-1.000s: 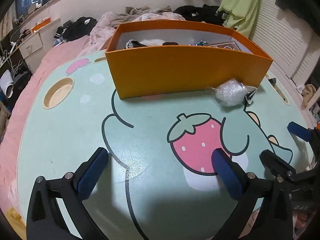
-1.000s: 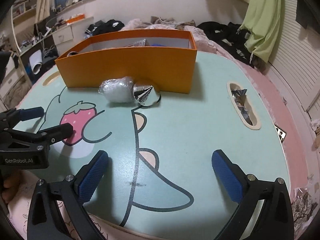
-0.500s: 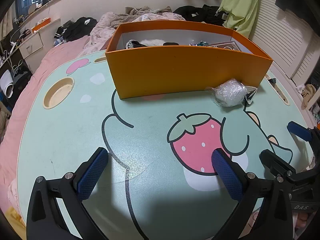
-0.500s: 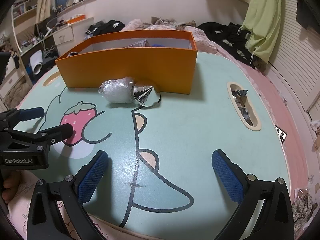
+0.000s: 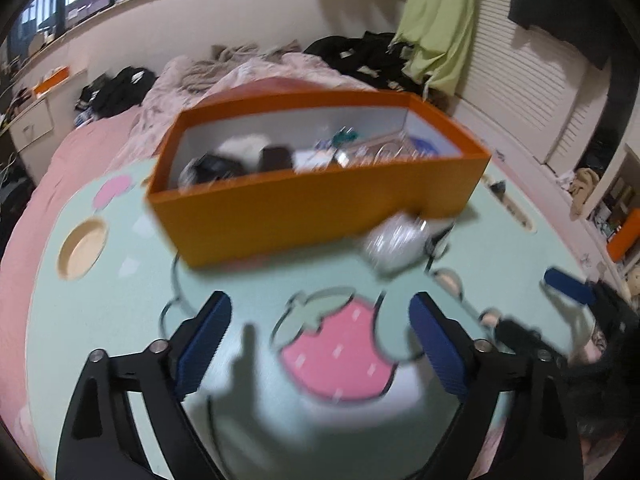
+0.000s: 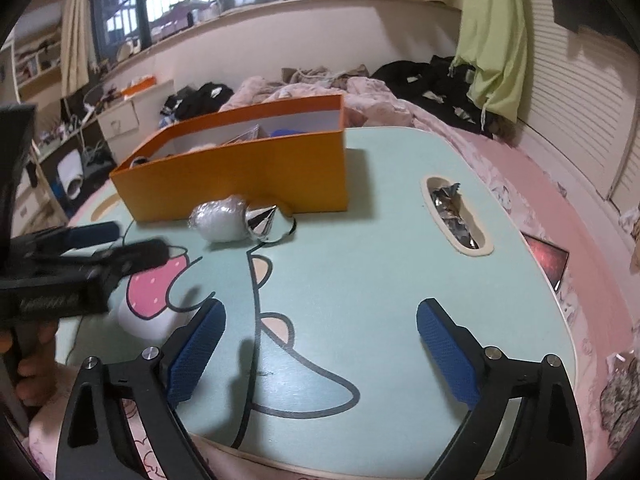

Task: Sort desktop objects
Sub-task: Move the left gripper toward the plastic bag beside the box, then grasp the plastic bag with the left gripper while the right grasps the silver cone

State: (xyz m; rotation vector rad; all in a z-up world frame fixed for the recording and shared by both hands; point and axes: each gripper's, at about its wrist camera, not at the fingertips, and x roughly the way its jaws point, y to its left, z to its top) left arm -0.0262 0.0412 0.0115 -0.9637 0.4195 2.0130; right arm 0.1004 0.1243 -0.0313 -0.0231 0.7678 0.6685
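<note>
Both claws, left [image 5: 320, 344] and right [image 6: 320, 344], closing on nothing; wrapped ball [image 6: 219, 222] may roll if nudged against orange box [image 6: 248, 176].

Orange box [image 6: 240, 184]: matt card, pale inside. Table [image 6: 380, 280]: smooth printed top with a soft sheen. Ahead of the right gripper [image 6: 320, 344], a white bundle [image 6: 219, 220] in crinkled clear film; beside it, a mirror-bright foil cone [image 6: 262, 220]. Gripper pads [image 6: 446, 354]: blue, textured.
</note>
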